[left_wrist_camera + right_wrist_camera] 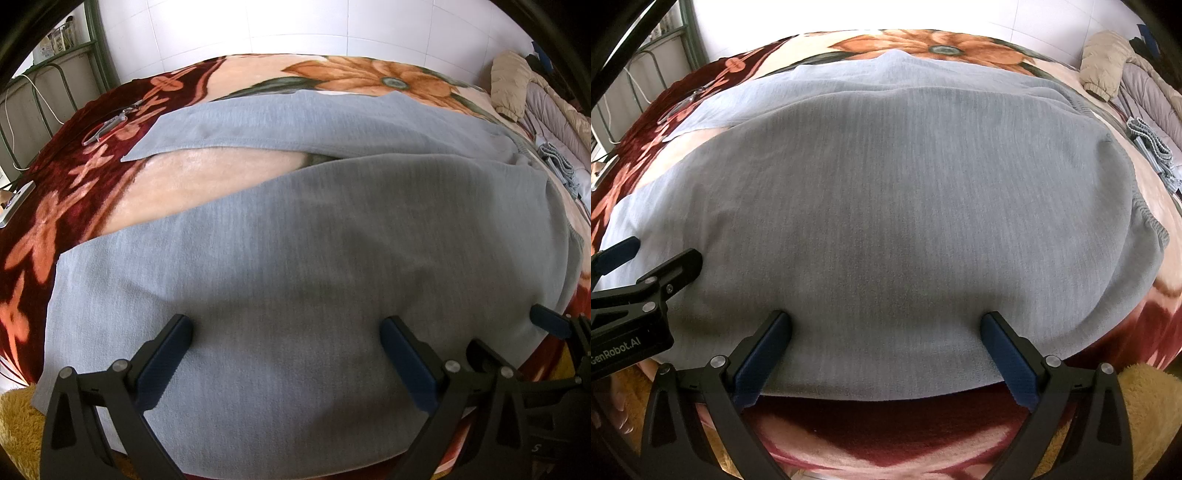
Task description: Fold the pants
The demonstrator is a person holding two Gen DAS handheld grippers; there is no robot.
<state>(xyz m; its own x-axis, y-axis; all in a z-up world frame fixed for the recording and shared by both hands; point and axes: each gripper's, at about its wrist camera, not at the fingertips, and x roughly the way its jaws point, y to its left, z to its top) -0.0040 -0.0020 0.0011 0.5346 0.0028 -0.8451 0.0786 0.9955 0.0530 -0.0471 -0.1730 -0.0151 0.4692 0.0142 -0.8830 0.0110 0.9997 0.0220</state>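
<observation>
Grey knit pants (295, 240) (894, 206) lie spread flat on a flowered blanket, legs splayed apart toward the left and the elastic waistband (1148, 221) at the right. My left gripper (286, 328) hangs open just above the near leg's front hem, nothing between its blue pads. My right gripper (886, 325) is open too, over the near edge of the cloth close to the waist. In the left wrist view the right gripper's fingers (550, 323) show at the right edge. In the right wrist view the left gripper's fingers (677, 264) show at the left edge.
The red and peach flowered blanket (74, 206) covers the bed. Scissors or a clip (110, 127) lie on it at the far left. Padded jackets (517, 85) and a small grey garment (1148, 144) are piled at the right. A green metal bed frame (62, 77) stands by a white wall.
</observation>
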